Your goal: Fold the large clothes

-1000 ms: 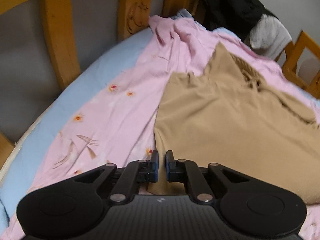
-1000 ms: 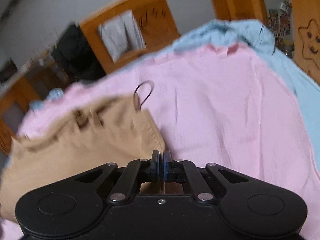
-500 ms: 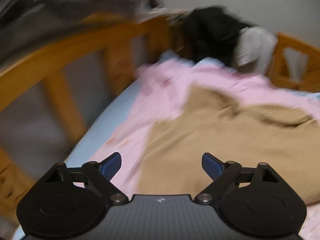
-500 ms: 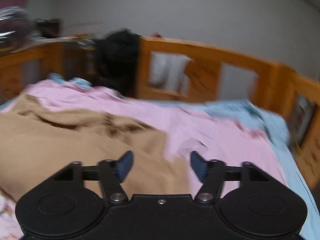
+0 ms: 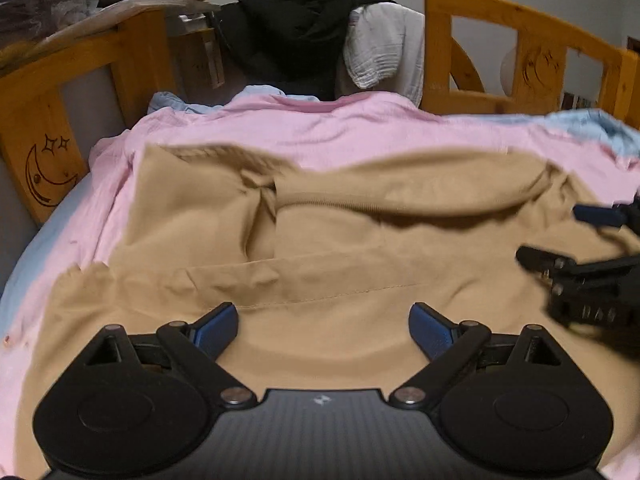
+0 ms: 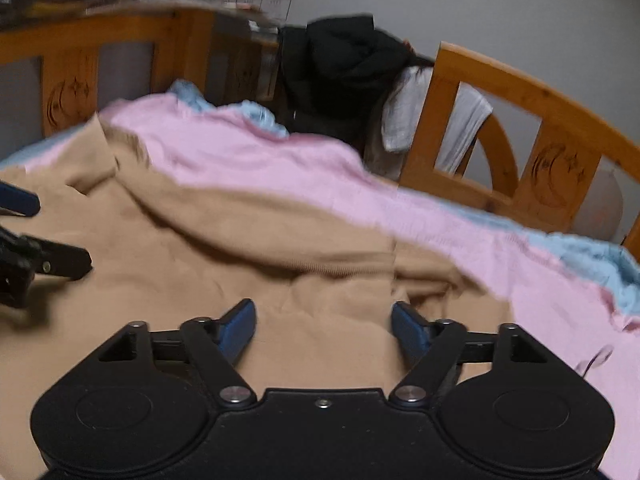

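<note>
A large tan garment (image 5: 320, 240) lies spread and partly folded on a pink sheet (image 5: 320, 124); it also fills the near part of the right wrist view (image 6: 200, 248). My left gripper (image 5: 323, 326) is open and empty just above the garment's near part. My right gripper (image 6: 323, 326) is open and empty above the garment's right part. The right gripper's fingers (image 5: 592, 216) show at the right edge of the left wrist view. The left gripper's fingers (image 6: 20, 200) show at the left edge of the right wrist view.
The wooden bed frame (image 5: 520, 48) with moon carvings rings the bed. Black clothing (image 5: 296, 20) and a white cloth (image 5: 380, 48) hang over the far rail. A light blue sheet (image 6: 592, 256) shows under the pink one at the edges.
Both grippers were shut on the tan garment's edge a second ago. They have let go, opened wide, and drawn back and up; the garment now lies folded over on the bed.
</note>
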A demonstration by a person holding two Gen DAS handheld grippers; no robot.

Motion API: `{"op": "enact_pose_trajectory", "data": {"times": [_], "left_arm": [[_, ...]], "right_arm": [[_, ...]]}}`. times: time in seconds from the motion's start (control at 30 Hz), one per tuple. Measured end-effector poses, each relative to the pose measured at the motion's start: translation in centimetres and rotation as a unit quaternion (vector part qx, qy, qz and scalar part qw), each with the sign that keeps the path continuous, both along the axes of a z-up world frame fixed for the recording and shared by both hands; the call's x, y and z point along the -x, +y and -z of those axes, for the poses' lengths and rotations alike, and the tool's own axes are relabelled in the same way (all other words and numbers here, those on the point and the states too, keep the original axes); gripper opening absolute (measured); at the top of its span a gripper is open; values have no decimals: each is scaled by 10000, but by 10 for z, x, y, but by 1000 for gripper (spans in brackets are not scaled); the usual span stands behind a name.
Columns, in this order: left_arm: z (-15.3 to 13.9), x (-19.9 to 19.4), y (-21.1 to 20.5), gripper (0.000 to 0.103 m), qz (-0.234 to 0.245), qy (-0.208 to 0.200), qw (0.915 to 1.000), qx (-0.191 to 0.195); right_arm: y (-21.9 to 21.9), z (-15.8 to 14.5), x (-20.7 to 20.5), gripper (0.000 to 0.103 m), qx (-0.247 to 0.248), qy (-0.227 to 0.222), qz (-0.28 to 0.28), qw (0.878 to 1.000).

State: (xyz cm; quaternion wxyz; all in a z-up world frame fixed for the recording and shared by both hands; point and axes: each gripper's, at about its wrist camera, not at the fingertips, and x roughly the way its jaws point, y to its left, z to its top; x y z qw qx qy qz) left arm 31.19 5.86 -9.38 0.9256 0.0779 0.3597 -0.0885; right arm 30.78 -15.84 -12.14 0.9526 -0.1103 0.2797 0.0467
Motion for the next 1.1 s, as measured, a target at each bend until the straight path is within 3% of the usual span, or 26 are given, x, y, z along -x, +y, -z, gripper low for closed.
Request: {"op": "enact_pose_trajectory", "data": {"times": [0.07,0.2,0.33,0.47,0.57,0.67,0.87,1.1], "left_arm": [[6,5,0,96,21,-190,9998,-23],[5,-1,-1,99,-17,-36,10000,2],[-12,0,5,98,-181,151,9996,148],[-29,29,22,100,-502,58,9967,638],[-22,43,18,101,-486,-17,9982,351],[-12,42,11,102,-424,-42,9990,92],[-7,38,12,102,-488,37,9987,138],[-43,71,43,103,-819,-60,9950,565]], "right_arm": [[4,10,6,84,68,-206,79,9997],[15,15,10,85,392,-351,63,9986],[-10,-4,12,85,-233,-70,-85,9997],[-29,-28,53,88,-279,-230,-97,9993],[-38,-27,83,92,-154,-241,-157,9995],[-43,-8,94,93,-211,-42,27,9998],[-46,16,90,100,-527,103,299,9981],[-59,-20,103,100,-882,207,218,9957]]}}
